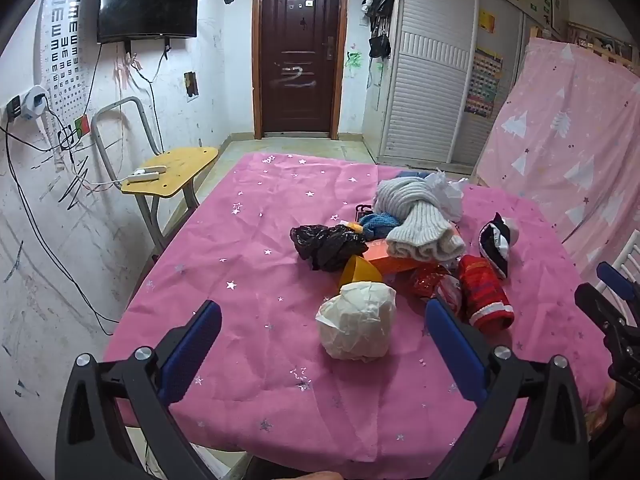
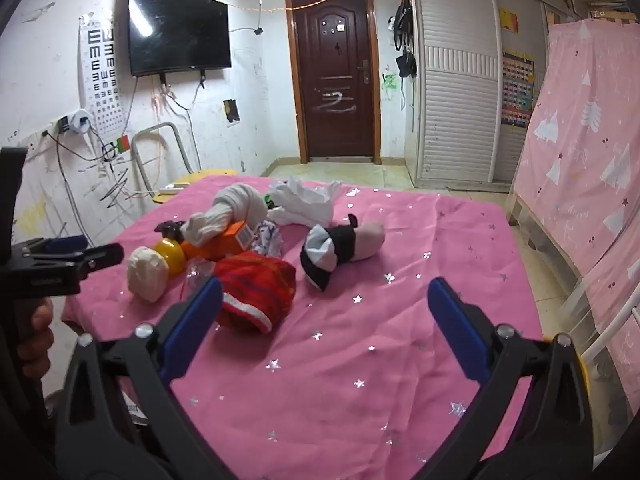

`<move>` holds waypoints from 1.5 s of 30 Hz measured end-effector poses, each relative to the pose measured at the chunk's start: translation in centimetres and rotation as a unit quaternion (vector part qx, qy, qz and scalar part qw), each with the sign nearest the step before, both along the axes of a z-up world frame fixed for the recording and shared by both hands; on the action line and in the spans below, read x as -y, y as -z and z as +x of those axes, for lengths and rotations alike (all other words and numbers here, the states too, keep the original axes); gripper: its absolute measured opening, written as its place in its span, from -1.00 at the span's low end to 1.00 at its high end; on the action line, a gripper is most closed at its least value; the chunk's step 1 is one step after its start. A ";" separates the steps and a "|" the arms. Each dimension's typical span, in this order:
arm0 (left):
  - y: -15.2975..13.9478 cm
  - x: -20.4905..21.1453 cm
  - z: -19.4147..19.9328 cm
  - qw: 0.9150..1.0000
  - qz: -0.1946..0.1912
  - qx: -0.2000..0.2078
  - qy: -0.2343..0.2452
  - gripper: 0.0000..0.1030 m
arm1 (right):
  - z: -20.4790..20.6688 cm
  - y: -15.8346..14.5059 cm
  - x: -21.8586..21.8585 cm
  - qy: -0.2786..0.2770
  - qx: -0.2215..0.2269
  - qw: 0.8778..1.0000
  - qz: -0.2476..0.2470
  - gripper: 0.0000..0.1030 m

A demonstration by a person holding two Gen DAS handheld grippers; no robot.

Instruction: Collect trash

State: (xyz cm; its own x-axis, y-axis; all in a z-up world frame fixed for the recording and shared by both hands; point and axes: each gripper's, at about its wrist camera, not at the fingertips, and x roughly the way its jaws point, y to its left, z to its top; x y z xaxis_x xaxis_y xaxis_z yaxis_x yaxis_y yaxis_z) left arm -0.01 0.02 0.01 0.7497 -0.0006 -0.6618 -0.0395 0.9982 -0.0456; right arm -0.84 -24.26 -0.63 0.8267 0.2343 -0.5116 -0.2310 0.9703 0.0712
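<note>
Both claws, left claw (image 1: 323,330) and right claw (image 2: 325,306), gape wide, empty, above the tablecloth (image 1: 256,264).

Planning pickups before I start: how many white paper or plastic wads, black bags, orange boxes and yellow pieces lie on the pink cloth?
White paper or plastic wads: 2
Black bags: 1
Orange boxes: 1
Yellow pieces: 1
Total: 5

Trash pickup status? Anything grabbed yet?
Done: nothing visibly collected; no bin in view.
In hand: nothing. The left gripper is open, lined up behind the crumpled white paper ball without touching it; the right gripper is open over bare pink tablecloth.
Left: the paper ball, black plastic bag and orange box, mixed in with rolled socks and knitwear.
</note>
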 end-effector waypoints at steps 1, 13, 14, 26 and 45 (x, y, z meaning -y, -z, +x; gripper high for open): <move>0.0 0.0 0.0 1.000 0.000 0.000 0.000 0.84 | -0.1 0.0 0.0 0.000 0.003 1.000 0.000 0.91; 0.0 0.0 0.0 1.000 0.001 -0.001 0.001 0.84 | 0.1 -0.1 0.1 -0.003 0.002 1.000 0.001 0.91; 0.0 0.0 0.0 1.000 0.000 -0.001 0.001 0.84 | 0.0 -0.1 -0.1 -0.002 0.004 1.000 0.001 0.91; 0.0 0.0 0.0 1.000 -0.001 -0.001 0.001 0.84 | 0.2 0.2 -0.1 -0.002 0.004 1.000 -0.002 0.91; 0.0 0.0 0.0 1.000 -0.001 -0.002 0.001 0.84 | -0.2 -0.3 -0.3 -0.002 0.005 1.000 -0.003 0.91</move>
State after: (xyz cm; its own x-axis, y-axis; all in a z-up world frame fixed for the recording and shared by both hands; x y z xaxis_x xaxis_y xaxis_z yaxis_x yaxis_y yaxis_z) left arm -0.03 -0.01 0.01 0.7464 -0.0035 -0.6654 -0.0382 0.9981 -0.0480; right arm -1.00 -23.94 -0.33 0.8307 0.2348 -0.5048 -0.2355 0.9698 0.0635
